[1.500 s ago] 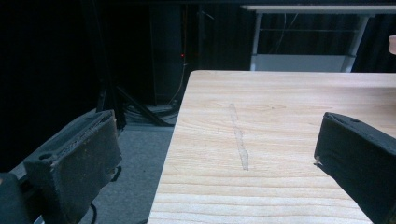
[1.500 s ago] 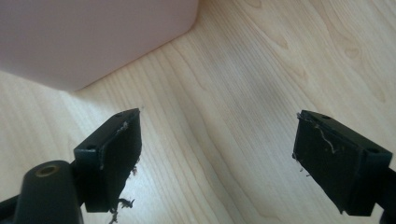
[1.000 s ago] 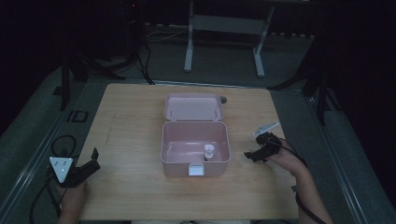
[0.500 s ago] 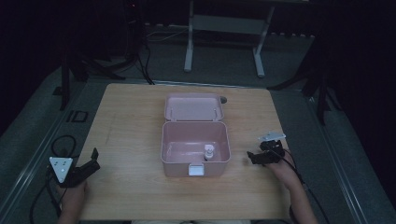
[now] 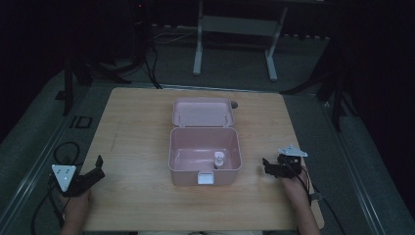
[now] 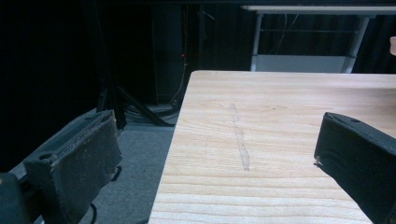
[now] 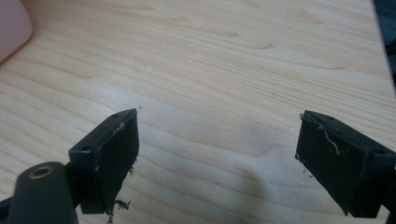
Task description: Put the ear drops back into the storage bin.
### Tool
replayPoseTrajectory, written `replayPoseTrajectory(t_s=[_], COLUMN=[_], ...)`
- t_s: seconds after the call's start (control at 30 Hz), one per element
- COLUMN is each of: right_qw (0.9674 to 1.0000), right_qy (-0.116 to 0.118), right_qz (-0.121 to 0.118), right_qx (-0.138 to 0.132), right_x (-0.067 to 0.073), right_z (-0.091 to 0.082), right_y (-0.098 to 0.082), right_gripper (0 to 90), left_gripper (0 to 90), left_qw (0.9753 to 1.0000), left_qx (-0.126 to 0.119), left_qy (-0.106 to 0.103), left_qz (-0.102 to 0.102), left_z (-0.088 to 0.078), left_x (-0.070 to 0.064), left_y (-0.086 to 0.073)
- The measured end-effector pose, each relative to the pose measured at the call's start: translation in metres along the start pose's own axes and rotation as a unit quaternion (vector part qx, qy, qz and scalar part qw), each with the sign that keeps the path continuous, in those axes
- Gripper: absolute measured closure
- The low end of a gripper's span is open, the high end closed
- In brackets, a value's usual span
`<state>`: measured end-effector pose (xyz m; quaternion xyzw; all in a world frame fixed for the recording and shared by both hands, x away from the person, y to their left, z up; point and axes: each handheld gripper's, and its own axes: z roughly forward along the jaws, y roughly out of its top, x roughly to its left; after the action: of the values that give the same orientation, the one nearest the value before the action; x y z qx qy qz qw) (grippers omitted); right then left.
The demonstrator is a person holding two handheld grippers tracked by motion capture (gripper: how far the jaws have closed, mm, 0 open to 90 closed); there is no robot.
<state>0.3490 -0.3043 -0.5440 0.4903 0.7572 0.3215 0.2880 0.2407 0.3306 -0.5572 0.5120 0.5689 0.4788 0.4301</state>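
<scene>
From above, the pink box (image 5: 204,155) sits mid-table, lid up, a small white bottle (image 5: 219,160) inside. Right gripper (image 5: 272,167) hovers just beside it, jaws spread, empty. Left gripper (image 5: 93,172), jaws spread too, straddles the table (image 6: 280,140) edge; bare wood lies between.

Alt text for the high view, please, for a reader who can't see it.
An open pink box with a small white bottle inside sits mid-table. The left claw and right claw, both open and empty, rest near the table's left and right edges.
</scene>
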Motion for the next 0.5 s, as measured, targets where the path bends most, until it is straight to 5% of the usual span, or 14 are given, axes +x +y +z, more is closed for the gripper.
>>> replayPoseTrajectory(t_s=[0.33, 0.5], right_qw=[0.9985, 0.9947], right_qy=[-0.043, -0.088], right_qz=[0.021, 0.043], right_qx=[-0.026, -0.030], right_x=[0.000, -0.006], right_z=[-0.007, -0.011], right_y=[-0.011, -0.016], right_gripper=[12.9, 13.0], left_gripper=[0.4, 0.4], left_qw=[1.0000, 1.0000], left_qx=[0.000, 0.000], left_qy=[-0.002, -0.002], left_qz=[0.001, 0.001], left_z=[-0.001, -0.001], left_x=[0.000, 0.000], left_y=[0.000, 0.000])
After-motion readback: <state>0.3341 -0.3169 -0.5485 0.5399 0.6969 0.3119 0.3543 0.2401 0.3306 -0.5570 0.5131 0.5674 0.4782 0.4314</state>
